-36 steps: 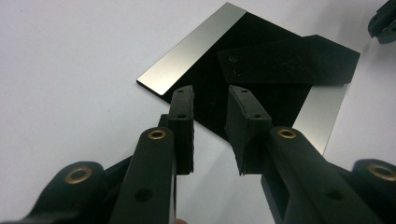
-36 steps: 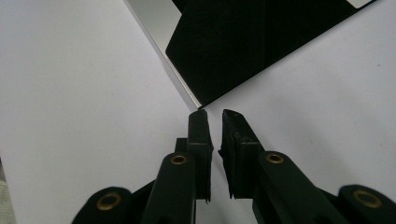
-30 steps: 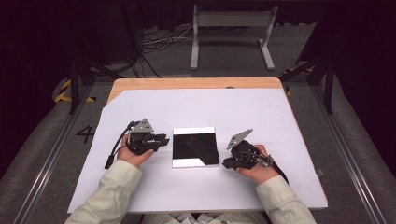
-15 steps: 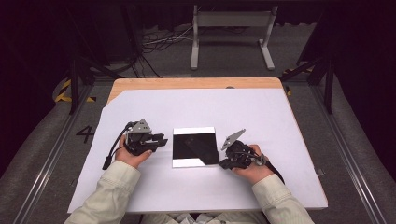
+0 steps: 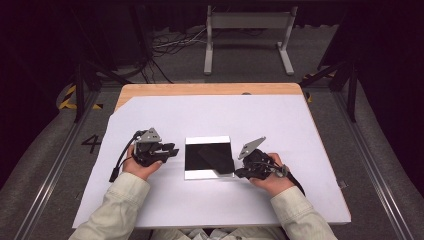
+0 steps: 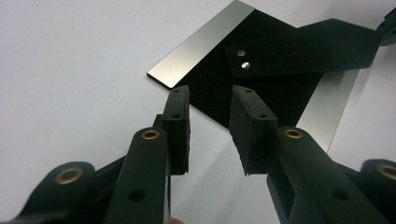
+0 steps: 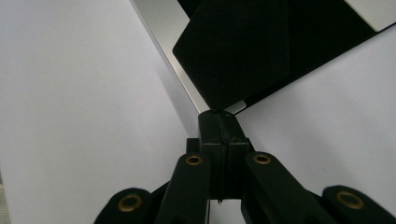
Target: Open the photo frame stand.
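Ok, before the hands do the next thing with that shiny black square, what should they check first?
1. Right gripper shut at the near corner of the black square: ok, its fingers are pressed together there.
2. Is it really pinching the dark flap lying over the square: cannot tell, the contact spot is hidden.
3. Left gripper open and ready: ok, there is a gap between its fingers.
4. Left gripper free of the square: ok, the high view shows it beside the square's left edge, holding nothing.
5. Square flat on the white sheet: ok, it lies level.
6. Flap's far end with the two shiny dots resting on the square: ok.
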The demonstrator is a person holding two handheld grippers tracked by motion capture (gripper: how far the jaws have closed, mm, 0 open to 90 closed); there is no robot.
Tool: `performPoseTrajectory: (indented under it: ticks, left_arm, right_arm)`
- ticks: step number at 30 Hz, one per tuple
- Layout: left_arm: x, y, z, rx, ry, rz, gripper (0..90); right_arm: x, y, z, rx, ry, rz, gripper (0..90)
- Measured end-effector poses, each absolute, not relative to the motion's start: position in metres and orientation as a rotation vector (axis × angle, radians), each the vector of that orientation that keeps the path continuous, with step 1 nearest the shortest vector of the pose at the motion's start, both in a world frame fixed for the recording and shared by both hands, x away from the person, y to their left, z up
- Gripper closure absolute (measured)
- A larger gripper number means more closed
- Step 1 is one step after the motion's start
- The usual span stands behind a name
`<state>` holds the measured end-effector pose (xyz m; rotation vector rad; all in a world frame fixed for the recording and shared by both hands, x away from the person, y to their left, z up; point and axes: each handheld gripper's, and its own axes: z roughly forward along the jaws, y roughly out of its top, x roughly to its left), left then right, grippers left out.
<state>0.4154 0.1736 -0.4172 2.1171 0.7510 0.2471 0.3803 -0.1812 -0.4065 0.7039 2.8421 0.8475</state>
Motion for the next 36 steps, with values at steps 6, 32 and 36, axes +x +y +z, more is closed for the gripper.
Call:
performPoseTrajectory:
  ticks: [6,32,36]
  left_arm:
    - [0.416,0.174,-0.418,2.122,0.746,0.247,68.5]
    - [0.415,0.166,-0.421,2.150,0.722,0.231,68.9]
    - [0.415,0.166,-0.421,2.152,0.721,0.232,68.8]
  right_arm:
    - [0.377,-0.183,-0.394,0.688,2.772,0.945,89.6]
    - [0.372,-0.183,-0.381,0.713,2.530,1.253,89.7]
    - [0.372,-0.183,-0.381,0.703,2.548,1.226,89.5]
